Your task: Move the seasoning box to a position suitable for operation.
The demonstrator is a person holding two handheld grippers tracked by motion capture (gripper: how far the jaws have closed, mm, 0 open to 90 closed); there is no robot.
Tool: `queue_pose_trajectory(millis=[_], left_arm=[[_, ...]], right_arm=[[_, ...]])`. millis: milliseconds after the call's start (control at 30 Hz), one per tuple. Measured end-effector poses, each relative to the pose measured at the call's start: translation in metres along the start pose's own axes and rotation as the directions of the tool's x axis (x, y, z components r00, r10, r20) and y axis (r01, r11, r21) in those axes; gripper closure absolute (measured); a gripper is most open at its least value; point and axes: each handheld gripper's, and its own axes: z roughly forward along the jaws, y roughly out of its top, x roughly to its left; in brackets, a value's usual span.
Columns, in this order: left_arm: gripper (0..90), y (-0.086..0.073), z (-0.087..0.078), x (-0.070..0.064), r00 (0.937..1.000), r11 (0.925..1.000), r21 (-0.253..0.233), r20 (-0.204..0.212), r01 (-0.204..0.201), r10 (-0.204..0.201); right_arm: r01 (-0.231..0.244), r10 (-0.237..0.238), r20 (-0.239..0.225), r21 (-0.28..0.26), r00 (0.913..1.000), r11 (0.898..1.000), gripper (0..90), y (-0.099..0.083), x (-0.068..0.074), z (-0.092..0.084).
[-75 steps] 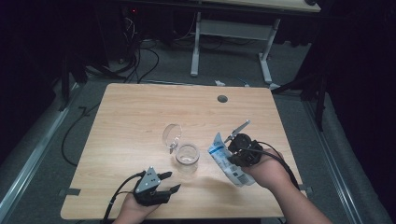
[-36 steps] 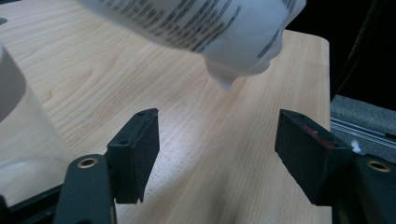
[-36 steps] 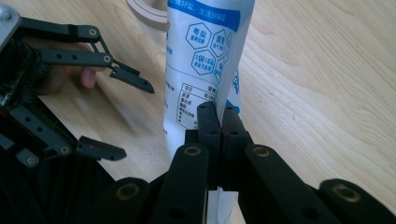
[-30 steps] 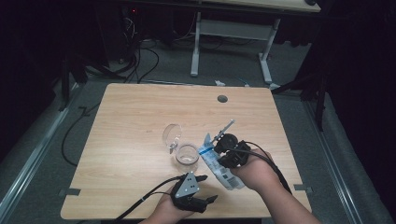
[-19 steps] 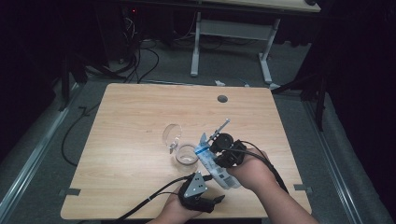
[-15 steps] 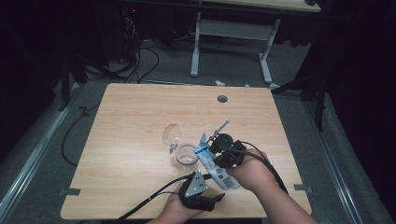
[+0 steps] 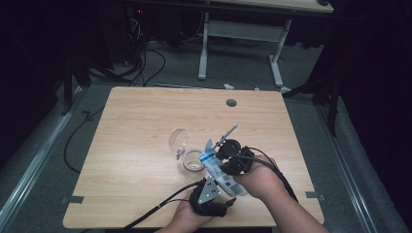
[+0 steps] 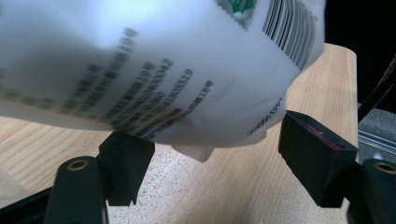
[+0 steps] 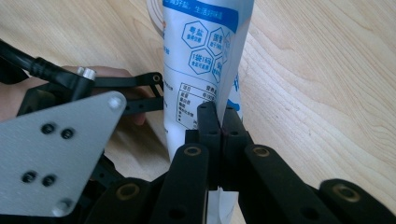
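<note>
My right gripper [image 9: 220,114] is shut on a white pouch [image 9: 201,56] with blue print, pinching its edge. In the high view the pouch [image 7: 224,180] slants down toward the front, its blue-banded top end by a small clear glass [image 7: 194,160]. The right gripper [image 7: 221,162] sits on the pouch's right side. My left gripper [image 7: 224,198] is at the pouch's lower end near the table's front edge. Its jaws [image 8: 219,154] stand open, the pouch's bottom [image 8: 187,70] hanging between and just above the pads [image 8: 126,161].
A second clear round glass piece [image 7: 180,140] lies just behind the small glass. The wooden table [image 7: 136,126] has a round cable hole [image 7: 231,103] at the back. Black cables trail off the front edge. Desk legs and cables stand on the floor beyond.
The left gripper has moved right along the front edge to under the pouch's lower end. The right gripper has carried the pouch left toward the glass.
</note>
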Motion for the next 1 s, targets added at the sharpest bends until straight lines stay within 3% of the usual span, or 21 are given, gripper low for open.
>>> queue_pose_trajectory(millis=[367, 600, 1000], left_arm=[[44.5, 0.0, -0.003, -0.001, 0.9999, 0.9999, 0.012, -0.015, 0.003, -0.003], [49.7, 0.004, -0.017, -0.006, 0.9994, 0.9999, -0.007, -0.03, -0.015, 0.015], [52.3, 0.006, -0.03, -0.007, 1.0, 0.9997, -0.023, -0.006, -0.007, 0.007]], right_arm=[[0.002, -0.002, 0.005, -0.002, 1.0, 1.0, 90.0, 0.002, 0.002, -0.002], [0.013, -0.013, 0.003, -0.013, 0.9999, 1.0, 90.0, 0.002, 0.004, -0.008], [0.041, -0.041, 0.0, 0.003, 0.9991, 0.999, 90.0, 0.012, 0.01, -0.007]])
